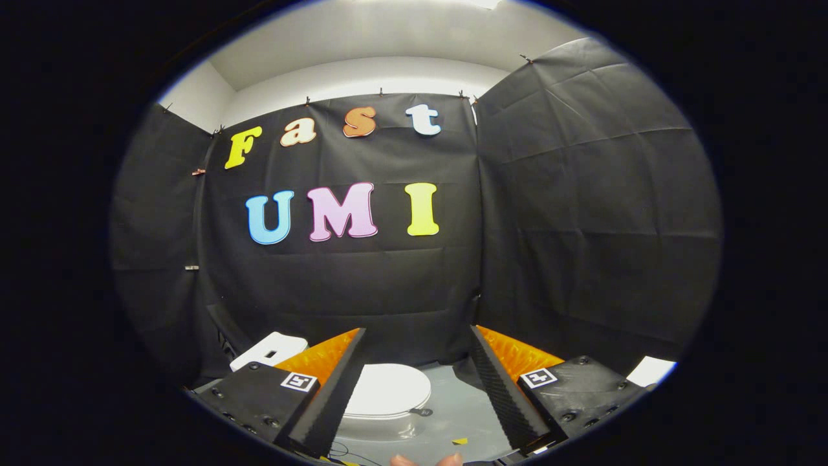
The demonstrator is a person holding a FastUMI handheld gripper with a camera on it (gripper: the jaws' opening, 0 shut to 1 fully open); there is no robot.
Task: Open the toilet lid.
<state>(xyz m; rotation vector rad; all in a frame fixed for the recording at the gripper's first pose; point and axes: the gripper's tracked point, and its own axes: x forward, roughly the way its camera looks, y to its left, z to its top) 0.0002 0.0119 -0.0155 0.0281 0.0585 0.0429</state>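
We were at approach step: gripper (417, 378) jaws wide, holding nothing; toilet lid (388, 390) closed below. Next move, we judged: descend, hook lid edge.

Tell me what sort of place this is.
Probably a mock bathroom set up in a recording booth: black cloth walls hang around a white toilet with its lid down on a grey floor. The gripper hovers with its fingers open, the toilet beyond them.
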